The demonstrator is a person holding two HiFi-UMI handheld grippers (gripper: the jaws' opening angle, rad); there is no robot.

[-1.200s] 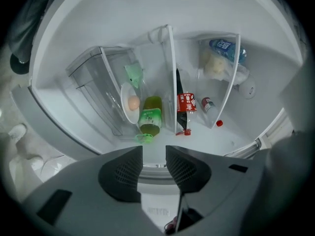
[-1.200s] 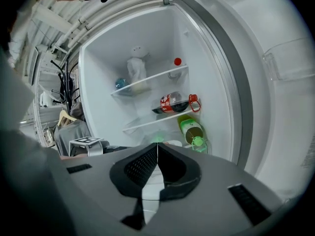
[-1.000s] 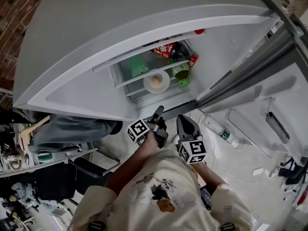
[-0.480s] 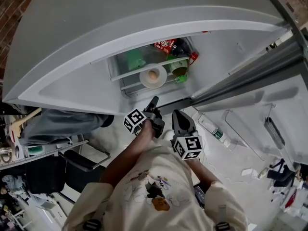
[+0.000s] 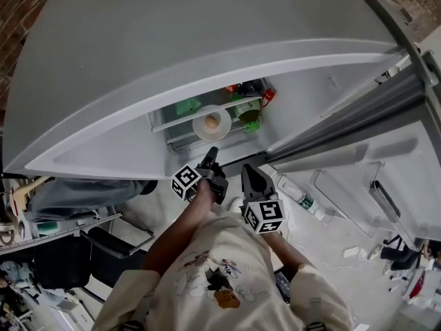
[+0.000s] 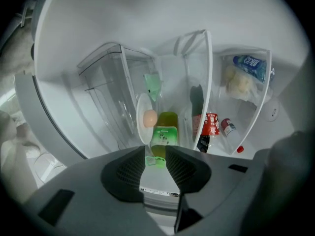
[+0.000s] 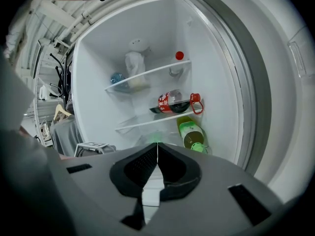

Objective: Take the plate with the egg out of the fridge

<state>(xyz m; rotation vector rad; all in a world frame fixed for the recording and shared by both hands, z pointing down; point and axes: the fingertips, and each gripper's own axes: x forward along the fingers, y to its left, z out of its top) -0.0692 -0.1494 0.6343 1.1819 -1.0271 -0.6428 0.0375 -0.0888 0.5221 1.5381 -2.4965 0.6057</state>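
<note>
plate (image 5: 200,127) with egg (image 5: 211,123) | in fridge (image 5: 310,98) | beyond left tool (image 5: 211,152), apart

The fridge (image 5: 172,33) is finished outside in a smooth, matt grey, and its inner walls are seen as glossy white plastic. The plate (image 6: 141,104) is glazed smooth and shiny white, and the egg (image 6: 150,118) on it is shown with a matt, pale-brown shell. Just beside the plate, a green bottle (image 6: 166,124) of translucent plastic is wrapped in a glossy label. In the left gripper view, a drawer (image 6: 106,90) of clear, glossy plastic is set left of the plate. Below the plate, the left gripper (image 6: 156,152) is faced with matt black, finely ribbed pads (image 6: 129,170).
</note>
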